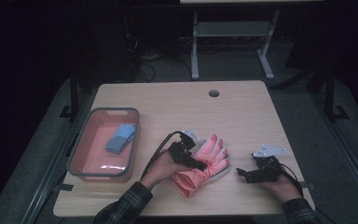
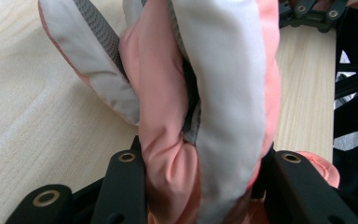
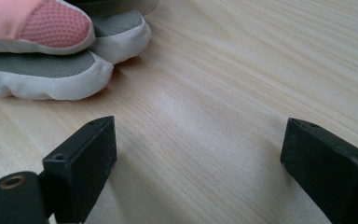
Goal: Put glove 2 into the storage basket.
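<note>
A pair of pink gloves (image 1: 212, 156) with grey-white palms lies on the wooden table (image 1: 242, 116), fingers pointing away from the person. My left gripper (image 1: 195, 159) reaches over the gloves from the left. In the left gripper view its two black jaws press on either side of a bunched pink and white glove (image 2: 205, 93), so the gripper (image 2: 203, 158) is shut on it. My right gripper (image 1: 240, 173) rests low near the table's front right, just right of the gloves. Its jaws stand wide open (image 3: 198, 149) over bare wood, with the glove fingertips (image 3: 51, 28) ahead to the left.
A pink bin with a grey rim (image 1: 81, 154) sits at the table's left and holds a folded blue cloth (image 1: 120, 137). A round cable hole (image 1: 213, 93) lies near the far edge. Beyond the table stand a desk frame and cables on the dark floor.
</note>
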Motion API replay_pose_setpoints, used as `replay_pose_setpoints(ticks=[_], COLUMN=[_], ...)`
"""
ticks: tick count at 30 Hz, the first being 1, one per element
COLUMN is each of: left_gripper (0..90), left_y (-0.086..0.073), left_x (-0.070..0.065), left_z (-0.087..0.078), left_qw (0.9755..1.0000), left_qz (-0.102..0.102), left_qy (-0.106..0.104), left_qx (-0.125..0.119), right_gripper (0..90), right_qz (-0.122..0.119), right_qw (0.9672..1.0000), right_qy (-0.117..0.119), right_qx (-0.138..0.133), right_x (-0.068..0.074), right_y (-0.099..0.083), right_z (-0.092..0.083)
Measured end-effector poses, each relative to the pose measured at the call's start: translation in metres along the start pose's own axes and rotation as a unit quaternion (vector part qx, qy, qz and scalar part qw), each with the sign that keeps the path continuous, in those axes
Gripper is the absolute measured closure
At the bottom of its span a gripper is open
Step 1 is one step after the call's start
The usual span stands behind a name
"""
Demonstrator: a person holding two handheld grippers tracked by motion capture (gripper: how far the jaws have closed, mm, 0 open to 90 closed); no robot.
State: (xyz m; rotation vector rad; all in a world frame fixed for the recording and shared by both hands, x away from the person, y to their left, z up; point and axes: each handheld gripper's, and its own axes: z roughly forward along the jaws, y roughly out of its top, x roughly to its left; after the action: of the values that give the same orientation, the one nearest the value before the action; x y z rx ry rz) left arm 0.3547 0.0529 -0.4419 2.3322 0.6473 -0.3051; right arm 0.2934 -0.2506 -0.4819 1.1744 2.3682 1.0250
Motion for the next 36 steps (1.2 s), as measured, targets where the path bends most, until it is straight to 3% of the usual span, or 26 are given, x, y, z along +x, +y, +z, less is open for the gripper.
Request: replay_pose_setpoints(ticks=[8,20,36], left_gripper=[61.6,61.4,61.0], left_y=[0.002,0.007,0.022], left_x=[-0.004,-0.012,-0.014], left_z=[-0.013,-0.039,-0.102], left_qw=[0.9995,0.9982,0.9952], left_qz=[0.019,0.018,0.007], left_qy=[0.023,0.052,0.085], left_qx=[-0.004,-0.022,-0.048], right_gripper=[9.8,9.9,9.8], right_qz=[0.0,0.0,0.001], right_qw=[1.0,1.0,1.0], right_qy=[0.0,0.0,0.0], right_qx=[0.0,0.0,0.0], right_x=[0.0,0.0,0.0], right_y=[0.0,0.0,0.0], right_z=[0.0,0.0,0.0])
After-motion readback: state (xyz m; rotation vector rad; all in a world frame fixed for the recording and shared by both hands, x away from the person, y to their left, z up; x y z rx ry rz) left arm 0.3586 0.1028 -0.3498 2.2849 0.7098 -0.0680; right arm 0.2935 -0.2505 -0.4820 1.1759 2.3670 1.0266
